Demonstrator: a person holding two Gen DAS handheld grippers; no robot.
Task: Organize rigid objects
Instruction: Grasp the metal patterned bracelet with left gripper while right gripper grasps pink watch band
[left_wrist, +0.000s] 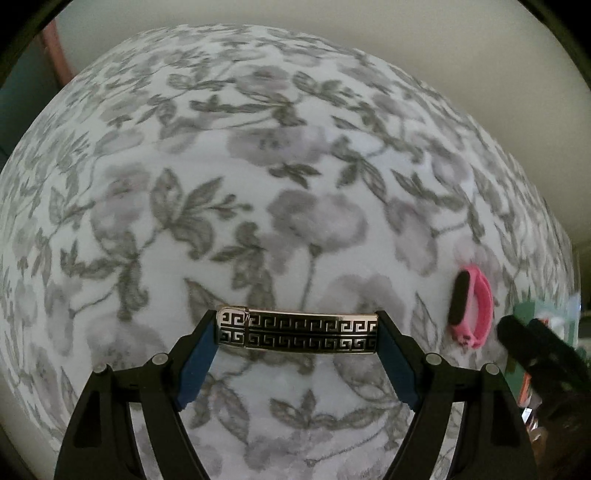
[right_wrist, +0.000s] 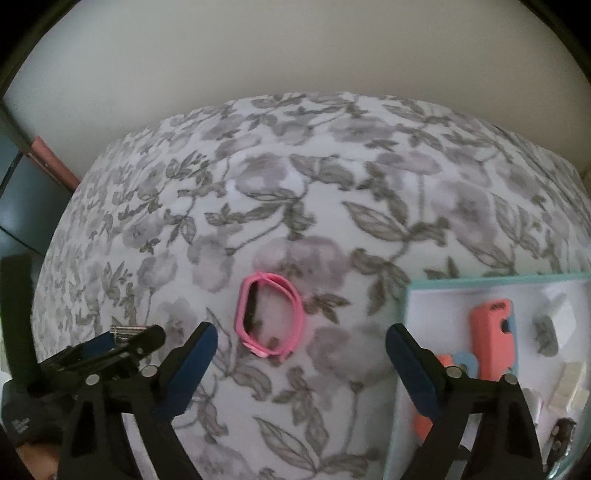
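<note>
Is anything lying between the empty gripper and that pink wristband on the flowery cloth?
Nothing visible does. The pink wristband lies alone on the floral cloth, just ahead of the open right gripper. The tray sits off to one side of that path.

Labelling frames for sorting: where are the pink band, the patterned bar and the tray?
pink band (right_wrist: 271, 319), right wrist view, strap loop
patterned bar (left_wrist: 299, 329), left wrist view, its middle
tray (right_wrist: 498, 277), right wrist view, far rim

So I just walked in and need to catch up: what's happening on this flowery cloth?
The left gripper holds a metal bar with a Greek-key pattern by its ends. The right gripper is open over a pink wristband lying on the floral cloth. A teal-rimmed tray to the right already holds several items.
</note>
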